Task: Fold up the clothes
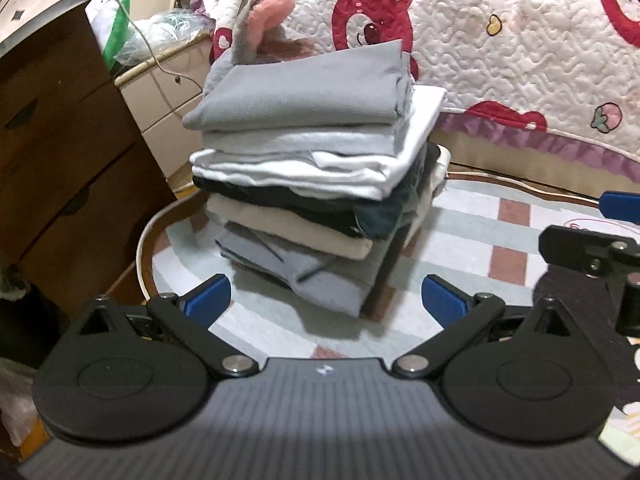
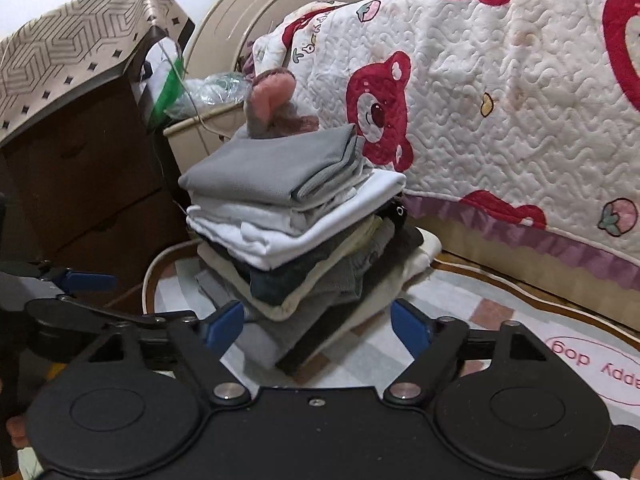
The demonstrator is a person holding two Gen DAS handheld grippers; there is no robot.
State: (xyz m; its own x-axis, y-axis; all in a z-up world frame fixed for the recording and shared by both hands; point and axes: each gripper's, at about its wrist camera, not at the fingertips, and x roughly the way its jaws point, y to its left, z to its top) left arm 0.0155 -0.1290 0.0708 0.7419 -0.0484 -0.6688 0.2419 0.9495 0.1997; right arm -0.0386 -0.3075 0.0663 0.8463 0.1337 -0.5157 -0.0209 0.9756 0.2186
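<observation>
Nearest in each wrist view are the tools themselves: the left tongs (image 1: 326, 300) stand spread wide with nothing between their blue pads, and the right tongs (image 2: 318, 326) are likewise spread and empty, each peeking into the edge of the other's view. Just beyond both sits the stack of folded clothes (image 1: 312, 184) on a checked rug (image 1: 472, 232) on the floor, beside the bed. It holds roughly 7 garments: a grey piece at the bottom, beige and dark ones in the middle, 2 white layers, and a folded grey garment (image 1: 304, 88) on top. The chief risk, as I judge it, is the pile itself: the layers are not squared, the white ones overhang toward the right, and the whole column leans a little, so a nudge from either tool or another garment set down off-centre could slide the upper layers off or tip it. A pink and grey fluffy item (image 1: 268, 28) sits at the back of the top, touching or just behind it, I cannot tell which; it may roll down if the pile shifts. A white cable (image 1: 141, 256) curves along the rug's left edge, near enough to snag a tool. Behind stand a dark wooden cabinet (image 1: 72, 152) and the bear-print quilt (image 1: 500, 48) draped over the bed.
</observation>
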